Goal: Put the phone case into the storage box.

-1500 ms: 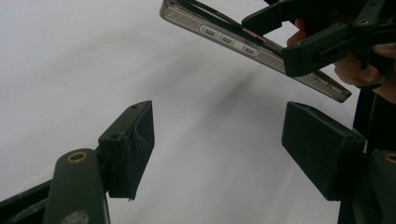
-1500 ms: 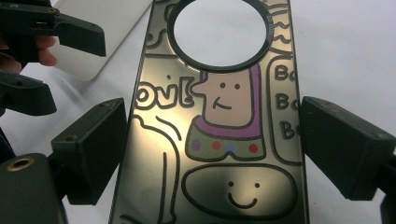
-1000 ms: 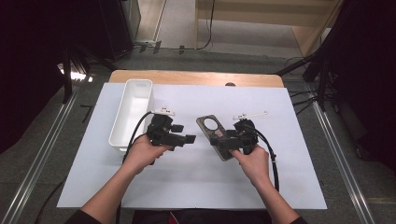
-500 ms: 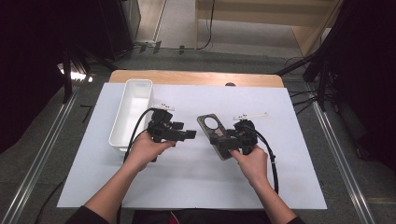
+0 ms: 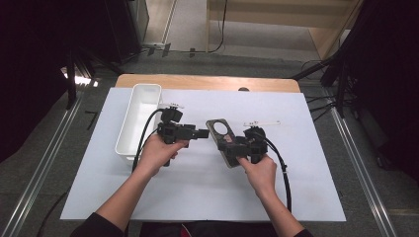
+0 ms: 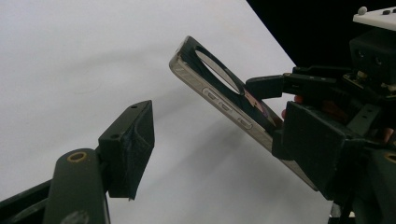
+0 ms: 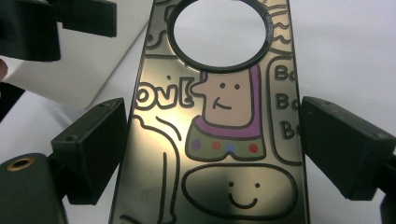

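A dark phone case (image 5: pixel 220 129) with a round hole and cartoon drawings (image 7: pixel 219 116) hangs tilted above the white sheet. My right gripper (image 5: pixel 231 145) is shut on it, with one pad (image 7: pixel 93 144) on each long edge. My left gripper (image 5: pixel 203 133) points at the case's left edge from close by. It stands open; its jaws (image 6: pixel 217 149) are wide apart and the case (image 6: pixel 219 88) lies just beyond them, untouched. A hand holds each gripper.
A long white tray (image 5: pixel 132 113) stands at the left of the white sheet (image 5: pixel 197 197). A thin white label strip (image 5: pixel 262 122) lies behind the right gripper. The wooden table edge (image 5: pixel 207 81) runs along the far side.
The left gripper has edged slightly toward the far side. The right gripper and the case have kept still.
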A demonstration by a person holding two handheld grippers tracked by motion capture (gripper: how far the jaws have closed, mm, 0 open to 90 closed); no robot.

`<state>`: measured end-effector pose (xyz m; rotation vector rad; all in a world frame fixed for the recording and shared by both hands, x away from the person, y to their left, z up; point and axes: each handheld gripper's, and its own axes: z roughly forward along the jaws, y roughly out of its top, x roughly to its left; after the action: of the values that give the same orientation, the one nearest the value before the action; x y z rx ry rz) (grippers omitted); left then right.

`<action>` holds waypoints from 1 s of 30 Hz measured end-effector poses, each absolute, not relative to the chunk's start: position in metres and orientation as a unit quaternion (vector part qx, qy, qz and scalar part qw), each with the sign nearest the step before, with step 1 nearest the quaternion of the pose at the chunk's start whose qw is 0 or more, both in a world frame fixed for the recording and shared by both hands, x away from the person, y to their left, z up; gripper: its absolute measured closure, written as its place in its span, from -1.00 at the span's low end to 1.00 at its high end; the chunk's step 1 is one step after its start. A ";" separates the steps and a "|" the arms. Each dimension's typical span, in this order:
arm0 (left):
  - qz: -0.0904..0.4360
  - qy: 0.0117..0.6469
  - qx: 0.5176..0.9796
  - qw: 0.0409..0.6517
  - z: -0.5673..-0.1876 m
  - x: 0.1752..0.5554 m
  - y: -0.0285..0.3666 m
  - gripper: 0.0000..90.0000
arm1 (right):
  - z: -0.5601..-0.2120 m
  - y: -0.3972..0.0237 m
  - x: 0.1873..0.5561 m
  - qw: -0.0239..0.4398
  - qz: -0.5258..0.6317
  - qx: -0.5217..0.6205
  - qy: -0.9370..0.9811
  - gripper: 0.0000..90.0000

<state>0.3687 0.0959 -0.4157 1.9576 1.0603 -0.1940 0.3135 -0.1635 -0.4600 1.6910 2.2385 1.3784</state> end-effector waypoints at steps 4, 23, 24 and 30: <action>-0.083 0.435 0.784 0.434 -0.416 0.371 0.094 -0.43 | -0.462 -0.160 0.311 0.002 0.455 0.547 0.702 -0.79; -0.094 0.470 0.772 0.418 -0.414 0.381 0.083 -0.38 | -0.473 -0.147 0.301 -0.010 0.492 0.559 0.667 -0.79; -0.099 0.470 0.771 0.419 -0.413 0.382 0.082 -0.38 | -0.474 -0.147 0.301 -0.010 0.494 0.559 0.666 -0.79; -0.098 0.475 0.775 0.406 -0.406 0.385 0.075 -0.38 | -0.477 -0.147 0.300 -0.005 0.508 0.565 0.651 -0.79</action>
<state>0.3852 0.0747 -0.4062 1.9543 1.1970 -0.2473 0.2998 -0.1468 -0.4766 1.7805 2.0509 1.6000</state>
